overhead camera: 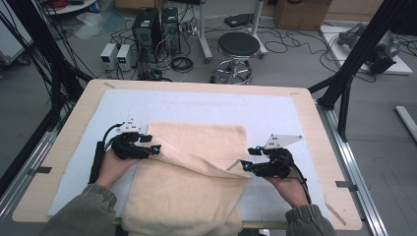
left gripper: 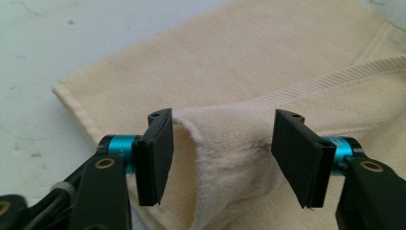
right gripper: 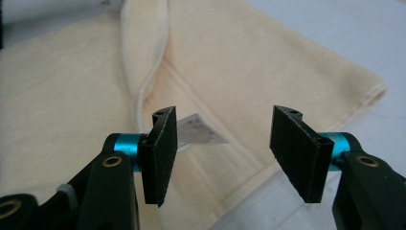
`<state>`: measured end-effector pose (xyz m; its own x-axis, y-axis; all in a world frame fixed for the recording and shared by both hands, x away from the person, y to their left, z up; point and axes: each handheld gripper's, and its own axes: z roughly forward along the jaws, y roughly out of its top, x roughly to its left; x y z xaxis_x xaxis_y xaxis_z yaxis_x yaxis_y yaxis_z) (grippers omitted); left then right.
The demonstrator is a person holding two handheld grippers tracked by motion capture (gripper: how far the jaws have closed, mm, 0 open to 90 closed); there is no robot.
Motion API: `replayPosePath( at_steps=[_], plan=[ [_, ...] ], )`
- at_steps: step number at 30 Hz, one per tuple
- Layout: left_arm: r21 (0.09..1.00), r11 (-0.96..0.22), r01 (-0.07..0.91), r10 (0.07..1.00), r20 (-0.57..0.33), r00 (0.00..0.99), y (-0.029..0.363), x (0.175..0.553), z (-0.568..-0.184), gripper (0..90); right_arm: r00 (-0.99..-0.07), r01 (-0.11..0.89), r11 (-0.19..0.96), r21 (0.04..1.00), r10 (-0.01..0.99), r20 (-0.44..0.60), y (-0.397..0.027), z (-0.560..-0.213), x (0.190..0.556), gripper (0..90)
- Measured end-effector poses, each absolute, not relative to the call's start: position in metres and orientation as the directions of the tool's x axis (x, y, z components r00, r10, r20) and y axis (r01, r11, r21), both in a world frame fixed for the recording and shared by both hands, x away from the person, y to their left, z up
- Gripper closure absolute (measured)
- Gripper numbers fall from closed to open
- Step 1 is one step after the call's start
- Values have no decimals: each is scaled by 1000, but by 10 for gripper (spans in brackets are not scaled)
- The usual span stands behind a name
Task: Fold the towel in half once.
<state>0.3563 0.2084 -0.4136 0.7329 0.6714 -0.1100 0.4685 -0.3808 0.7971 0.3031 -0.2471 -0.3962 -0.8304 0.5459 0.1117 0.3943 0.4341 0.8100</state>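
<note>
Even, diffuse overhead light fills the high view; the white mat (overhead camera: 206,110) reads bright without glare, and shadows under the towel (overhead camera: 196,167) fold are soft and short. The frame's edges at 3 and 9 o'clock bow outward slightly. In both gripper views the near black jaws are dark and slightly soft, the towel's weave blurring toward 12 o'clock, with a cool bluish cast on the mat.

Beyond the far edge of the wooden table (overhead camera: 314,128), on the grey floor: a black round stool (overhead camera: 238,45) on a chromed base, two black computer towers (overhead camera: 156,27) side by side, two small white power units (overhead camera: 117,55) left of them, loose black cables (overhead camera: 290,46) strewn about. Spread over the tabletop, a pale mat (overhead camera: 206,105). Farther back, a cardboard box (overhead camera: 301,12).
</note>
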Motion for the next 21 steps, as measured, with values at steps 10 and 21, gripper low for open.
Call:
replayPosePath(
  at_steps=[10,21],
  plan=[
    [767,-429,478,633,-122,765,212,347,-418,726,-874,397,516,759,466,139,-235,-426,290,501],
    [828,-389,404,619,-90,780,233,315,-410,843,-901,336,539,772,423,97,-230,-416,286,854]
  ],
)
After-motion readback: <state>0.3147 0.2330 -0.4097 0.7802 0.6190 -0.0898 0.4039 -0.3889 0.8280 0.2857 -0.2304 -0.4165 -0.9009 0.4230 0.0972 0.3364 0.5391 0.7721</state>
